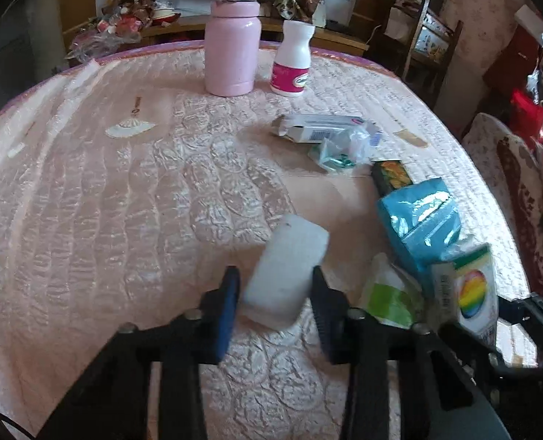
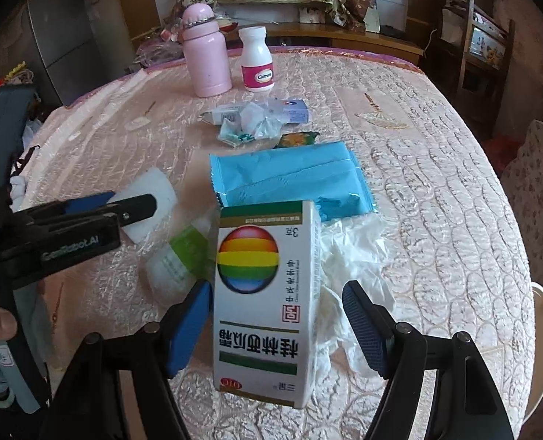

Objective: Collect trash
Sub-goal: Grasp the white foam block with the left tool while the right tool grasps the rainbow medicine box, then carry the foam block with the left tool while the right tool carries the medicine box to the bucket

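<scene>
My left gripper (image 1: 275, 300) is shut on a white foam block (image 1: 290, 256), which lies tilted on the pink embossed tablecloth (image 1: 124, 220). The right wrist view shows this gripper (image 2: 132, 205) from the side, with the block (image 2: 154, 198) between its fingers. My right gripper (image 2: 279, 311) is open around a white medicine box with a rainbow ball (image 2: 268, 293). Its left pad is against the box and its right pad stands apart. Around the box lie a blue packet (image 2: 290, 179), a crumpled white glove (image 2: 356, 253) and a green-white sachet (image 2: 179, 256).
Farther back lie crumpled wrappers (image 2: 257, 124), a flat carton (image 2: 293, 110) and a dark snack wrapper (image 2: 297, 139). A pink bottle (image 2: 205, 58) and a white pill bottle (image 2: 257, 62) stand near the far edge. A chair (image 2: 539, 168) is at the right.
</scene>
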Tool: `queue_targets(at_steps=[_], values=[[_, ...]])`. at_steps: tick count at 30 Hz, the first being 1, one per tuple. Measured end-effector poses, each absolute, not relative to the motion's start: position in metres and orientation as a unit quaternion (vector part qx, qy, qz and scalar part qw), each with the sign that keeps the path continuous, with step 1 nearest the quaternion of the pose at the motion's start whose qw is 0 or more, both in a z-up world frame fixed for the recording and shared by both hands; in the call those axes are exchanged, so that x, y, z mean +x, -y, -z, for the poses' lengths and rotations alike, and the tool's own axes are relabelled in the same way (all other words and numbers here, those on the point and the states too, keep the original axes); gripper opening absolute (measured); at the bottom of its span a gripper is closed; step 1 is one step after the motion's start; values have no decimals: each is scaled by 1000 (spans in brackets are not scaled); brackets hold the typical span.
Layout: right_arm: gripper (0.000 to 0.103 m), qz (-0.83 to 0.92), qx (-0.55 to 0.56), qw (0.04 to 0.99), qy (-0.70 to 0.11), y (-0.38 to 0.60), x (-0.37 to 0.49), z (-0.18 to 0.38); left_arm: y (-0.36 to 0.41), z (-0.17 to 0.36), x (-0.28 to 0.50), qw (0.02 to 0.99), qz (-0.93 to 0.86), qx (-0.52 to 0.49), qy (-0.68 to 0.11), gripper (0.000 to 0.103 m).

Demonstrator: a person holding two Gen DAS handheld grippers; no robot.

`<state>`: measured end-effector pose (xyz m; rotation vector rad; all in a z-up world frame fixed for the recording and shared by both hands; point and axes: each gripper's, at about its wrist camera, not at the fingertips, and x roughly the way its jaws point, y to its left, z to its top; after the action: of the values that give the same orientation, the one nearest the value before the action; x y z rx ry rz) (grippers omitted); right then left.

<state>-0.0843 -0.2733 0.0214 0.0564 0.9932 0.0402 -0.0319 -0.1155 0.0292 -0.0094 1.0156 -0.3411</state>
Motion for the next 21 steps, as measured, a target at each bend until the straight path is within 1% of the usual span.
queue_targets(at_steps=[2, 11, 21], values=[[58, -26, 35, 878, -476, 275, -87, -23, 116, -35, -39, 865, 156, 3, -476, 29], [58, -43, 53, 898, -434, 287, -118, -59, 113, -75, -74, 877, 179, -24, -446, 29], [58, -26, 63, 905, -419, 308, -142, -72, 145, -98, -107, 884, 199, -8, -422, 29]])
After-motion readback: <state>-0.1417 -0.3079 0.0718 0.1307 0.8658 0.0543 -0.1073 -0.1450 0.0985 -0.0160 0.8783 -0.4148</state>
